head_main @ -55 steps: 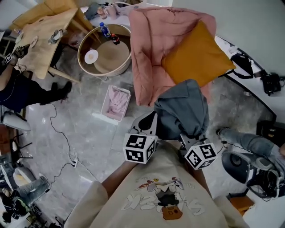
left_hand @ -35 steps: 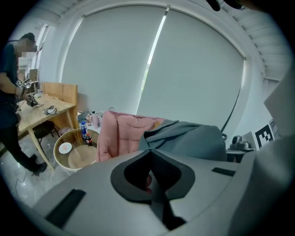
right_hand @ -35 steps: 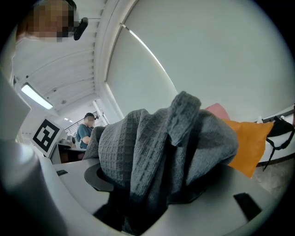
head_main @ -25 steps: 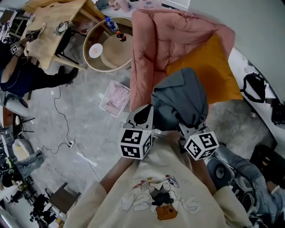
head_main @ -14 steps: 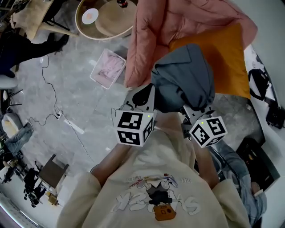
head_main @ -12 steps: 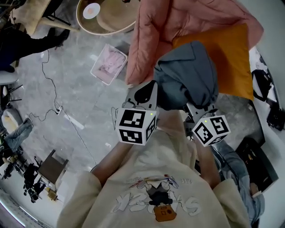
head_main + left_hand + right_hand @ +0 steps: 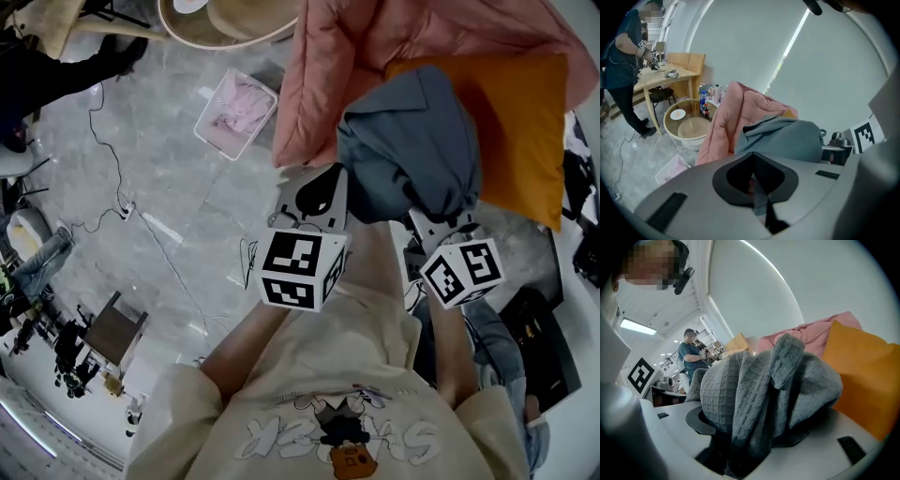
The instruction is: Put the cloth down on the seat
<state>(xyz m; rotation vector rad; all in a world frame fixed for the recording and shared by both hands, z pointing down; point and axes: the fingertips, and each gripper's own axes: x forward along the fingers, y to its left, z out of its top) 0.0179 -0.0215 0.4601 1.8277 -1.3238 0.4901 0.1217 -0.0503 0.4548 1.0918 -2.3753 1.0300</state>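
Note:
A grey waffle-weave cloth (image 7: 412, 141) hangs bunched between both grippers, over the front edge of the seat. That seat is an armchair draped in a pink quilt (image 7: 366, 47), with an orange cushion (image 7: 516, 122) on it. My left gripper (image 7: 328, 192) is shut on a thin fold of the cloth (image 7: 761, 197). The rest of the cloth (image 7: 787, 140) billows ahead of it. My right gripper (image 7: 433, 217) is shut on a thick bundle of the cloth (image 7: 759, 394), which hides its jaws. In the right gripper view the orange cushion (image 7: 862, 376) is close behind the bundle.
Left of the chair stand a round wooden table (image 7: 225, 14) and a white basket of pink fabric (image 7: 234, 105). Cables trail across the grey floor (image 7: 141, 216). A person (image 7: 623, 61) works at a wooden desk. A black bag (image 7: 530, 347) lies at the right.
Both grippers have sunk with the cloth and moved closer to the chair. The cloth now covers more of the cushion's near edge. Both grips look unchanged.

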